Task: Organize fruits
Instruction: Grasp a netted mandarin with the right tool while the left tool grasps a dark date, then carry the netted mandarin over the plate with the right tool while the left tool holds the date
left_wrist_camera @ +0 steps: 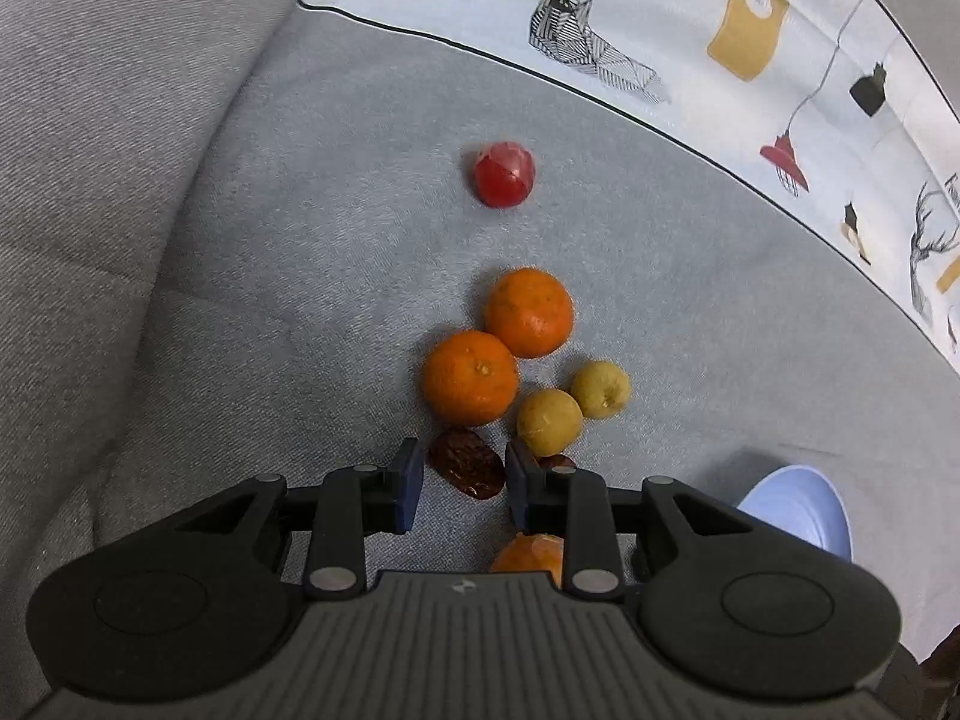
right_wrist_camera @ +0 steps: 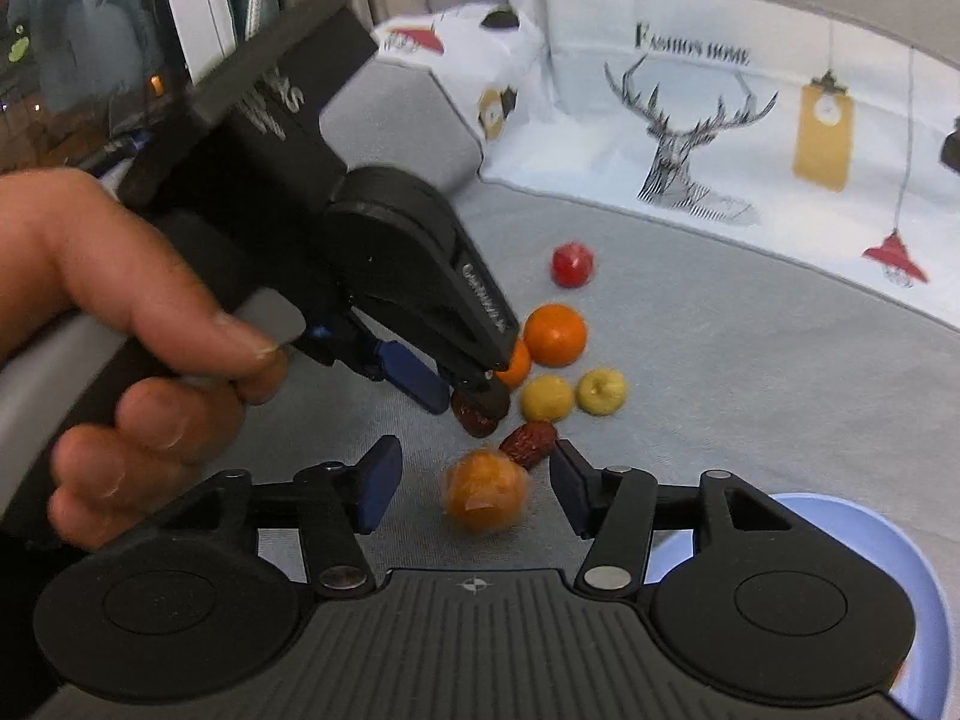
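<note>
Fruits lie on a grey sofa seat. My left gripper points down with a dark red date between its blue pads; a thin gap shows on the left side, so it stands open. In the right wrist view the left gripper straddles that date. My right gripper is open around a blurred, wrapped orange fruit, clear of both pads. A second date lies beside it. Two tangerines, two yellow fruits and a red wrapped fruit lie beyond.
A light blue plate sits at the lower right, beside my right gripper. A deer-print cushion stands along the back. The sofa's grey armrest rises on the left. A hand holds the left gripper's handle.
</note>
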